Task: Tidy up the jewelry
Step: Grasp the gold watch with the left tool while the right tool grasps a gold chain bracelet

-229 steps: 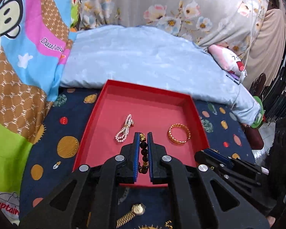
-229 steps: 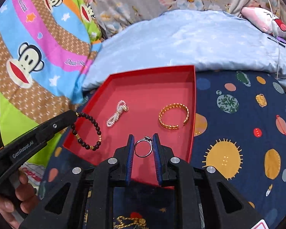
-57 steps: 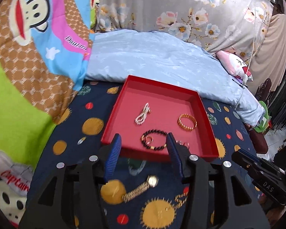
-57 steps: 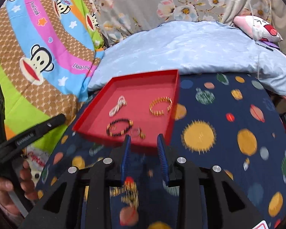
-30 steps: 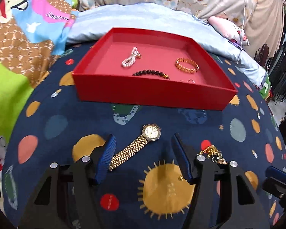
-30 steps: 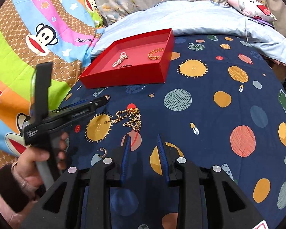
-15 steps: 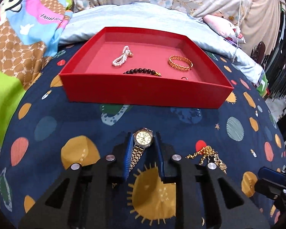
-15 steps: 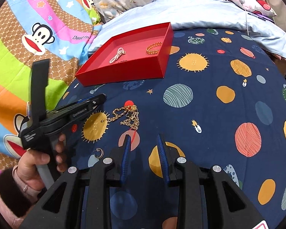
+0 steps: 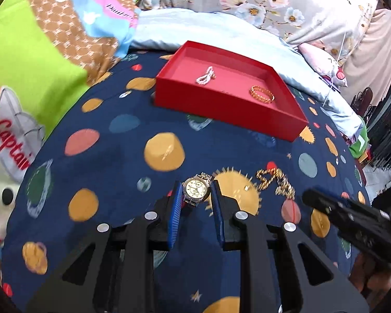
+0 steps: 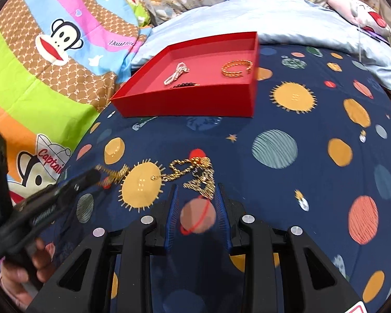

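- The left gripper (image 9: 196,193) is pinching the gold watch (image 9: 196,189) by its case, above the planet-print bedspread (image 9: 112,156).
- The right gripper (image 10: 196,203) is hovering with fingers spread, the gold chain necklace (image 10: 195,174) lying at its 12 o'clock (just at the tips).
- The red tray (image 10: 185,101) is sitting farther off at 12 o'clock, holding a pearl bracelet (image 10: 176,73) and a gold bangle (image 10: 236,69).

A navy planet-print sheet (image 10: 312,120) covers the bed; a monkey-print blanket (image 10: 52,41) lies left, a pale blue quilt (image 9: 221,34) far.
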`<state>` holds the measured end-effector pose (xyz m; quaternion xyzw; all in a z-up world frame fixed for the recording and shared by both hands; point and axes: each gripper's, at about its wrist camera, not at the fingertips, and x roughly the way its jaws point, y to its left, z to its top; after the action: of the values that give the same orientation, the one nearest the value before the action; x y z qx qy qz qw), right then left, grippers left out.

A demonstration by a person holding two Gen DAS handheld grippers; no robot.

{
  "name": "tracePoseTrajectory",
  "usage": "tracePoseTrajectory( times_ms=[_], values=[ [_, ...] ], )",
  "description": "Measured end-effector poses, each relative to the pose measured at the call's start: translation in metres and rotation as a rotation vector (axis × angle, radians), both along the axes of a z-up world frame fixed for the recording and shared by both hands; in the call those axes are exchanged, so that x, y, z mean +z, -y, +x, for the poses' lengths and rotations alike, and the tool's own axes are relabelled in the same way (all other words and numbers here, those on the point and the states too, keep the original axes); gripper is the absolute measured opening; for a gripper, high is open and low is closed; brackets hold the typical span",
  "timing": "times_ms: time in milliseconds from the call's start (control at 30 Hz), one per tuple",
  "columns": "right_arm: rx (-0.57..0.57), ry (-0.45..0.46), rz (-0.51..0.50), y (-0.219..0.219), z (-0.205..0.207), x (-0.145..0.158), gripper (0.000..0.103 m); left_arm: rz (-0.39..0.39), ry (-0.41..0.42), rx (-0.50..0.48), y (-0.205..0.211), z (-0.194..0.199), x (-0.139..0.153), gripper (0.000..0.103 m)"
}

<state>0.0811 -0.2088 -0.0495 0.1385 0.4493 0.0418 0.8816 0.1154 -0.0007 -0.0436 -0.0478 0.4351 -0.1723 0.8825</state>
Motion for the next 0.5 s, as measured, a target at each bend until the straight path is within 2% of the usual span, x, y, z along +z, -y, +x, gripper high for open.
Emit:
tracePoseTrajectory(
  times_ms=[333, 400, 467, 500],
  values=[
    [-0.014, -0.044, -0.029, 0.002, 0.014, -0.021, 0.026, -0.026, -0.032, -0.006, -0.004, -0.012, -0.003, 0.022],
    [-0.008, -0.035, -0.045, 0.001, 0.015, -0.022, 0.023, -0.033, -0.033, -0.011, -0.003, -0.013, -0.002, 0.022],
    [-0.005, -0.035, -0.065, 0.0, 0.016, -0.023, 0.009, -0.035, -0.034, -0.014, -0.001, -0.014, -0.002, 0.022],
    [-0.003, -0.036, -0.065, 0.0, 0.016, -0.023, 0.005, -0.036, -0.034, -0.016, -0.001, -0.015, -0.002, 0.022]
  ],
)
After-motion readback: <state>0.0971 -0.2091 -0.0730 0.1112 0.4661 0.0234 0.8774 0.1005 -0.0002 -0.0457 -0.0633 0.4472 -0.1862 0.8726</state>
